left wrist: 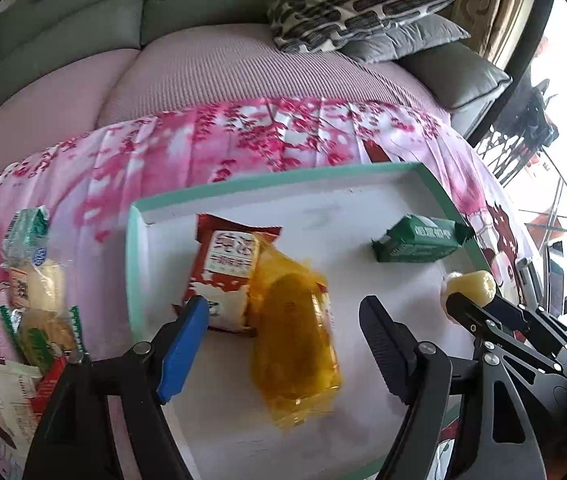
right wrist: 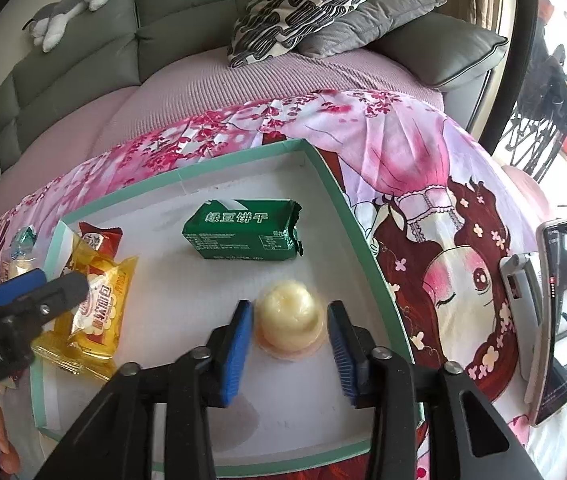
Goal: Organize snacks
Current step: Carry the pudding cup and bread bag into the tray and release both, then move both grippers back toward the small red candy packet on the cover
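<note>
You are angling both grippers down over the tray (right wrist: pixel 357 216): left gripper (left wrist: pixel 283 332) gaping around the yellow packet (left wrist: pixel 295 360), right gripper (right wrist: pixel 289 344) narrowly flanking, untouched, the jelly cup (right wrist: pixel 289 316) by its right edge, the green packet (right wrist: pixel 243 234) beyond.

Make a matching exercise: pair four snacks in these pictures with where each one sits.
Things:
1. green rectangular biscuit packet
2. pale yellow jelly cup
3. clear orange plastic snack packet
4. heap of wrapped snacks

Places:
A. between the left gripper's open fingers
B. outside the tray, on the cloth
C. far side of the tray
D. between the right gripper's fingers

Pairs: 1-C, 2-D, 3-A, 4-B
</note>
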Motion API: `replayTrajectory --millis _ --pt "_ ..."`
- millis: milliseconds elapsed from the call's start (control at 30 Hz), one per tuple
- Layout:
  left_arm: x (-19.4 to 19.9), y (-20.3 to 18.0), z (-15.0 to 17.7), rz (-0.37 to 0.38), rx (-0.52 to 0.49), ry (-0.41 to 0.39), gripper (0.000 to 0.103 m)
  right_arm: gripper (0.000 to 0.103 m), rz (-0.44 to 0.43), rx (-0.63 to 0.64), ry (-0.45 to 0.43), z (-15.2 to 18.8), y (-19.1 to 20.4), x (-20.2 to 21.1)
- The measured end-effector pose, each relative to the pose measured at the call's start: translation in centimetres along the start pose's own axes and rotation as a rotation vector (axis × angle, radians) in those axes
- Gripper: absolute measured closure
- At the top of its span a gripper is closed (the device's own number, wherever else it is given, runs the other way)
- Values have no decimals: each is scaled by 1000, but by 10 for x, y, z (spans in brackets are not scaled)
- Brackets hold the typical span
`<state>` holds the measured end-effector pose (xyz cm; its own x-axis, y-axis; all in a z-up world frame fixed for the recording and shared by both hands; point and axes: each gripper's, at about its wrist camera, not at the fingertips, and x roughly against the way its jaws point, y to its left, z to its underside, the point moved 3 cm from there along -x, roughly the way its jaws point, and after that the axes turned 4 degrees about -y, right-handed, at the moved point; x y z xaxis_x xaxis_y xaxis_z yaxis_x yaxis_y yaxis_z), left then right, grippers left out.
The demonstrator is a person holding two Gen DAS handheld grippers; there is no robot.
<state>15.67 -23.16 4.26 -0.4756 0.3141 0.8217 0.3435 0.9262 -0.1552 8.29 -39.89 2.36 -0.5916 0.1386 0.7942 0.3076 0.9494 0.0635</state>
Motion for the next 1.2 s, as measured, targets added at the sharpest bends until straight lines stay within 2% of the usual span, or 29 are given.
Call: replayTrajectory --millis 33,67,100,133,300,333,367,433,467,767,1200 --pt "2 2 0 -4 5 -6 23 37 0 -1 -4 0 0 2" --pt "4 5 0 -10 9 -12 21 35 2 -5 -10 1 0 5" --pt "8 8 1 -18 14 -23 13 35 3 -5 -11 2 1 7" --pt "10 10 1 -24 18 -31 11 35 4 -4 -10 2 2 9" --pt "27 22 5 -66 27 -65 11 33 -2 -3 -7 10 8 21" --pt "32 25 7 -79 28 -78 10 27 -6 0 -9 13 10 24" --pt "36 28 9 -90 29 -89 9 17 -14 2 -13 16 13 27" --pt "45 36 14 -117 33 -114 3 3 -23 0 -19 20 17 32" --pt "49 39 17 -128 36 -121 3 0 -25 0 -19 23 20 34" --pt "89 87 47 -243 109 -179 3 0 -63 11 -3 47 48 51" --pt "141 139 88 -278 224 -204 3 0 -117 72 -2 74 100 85"
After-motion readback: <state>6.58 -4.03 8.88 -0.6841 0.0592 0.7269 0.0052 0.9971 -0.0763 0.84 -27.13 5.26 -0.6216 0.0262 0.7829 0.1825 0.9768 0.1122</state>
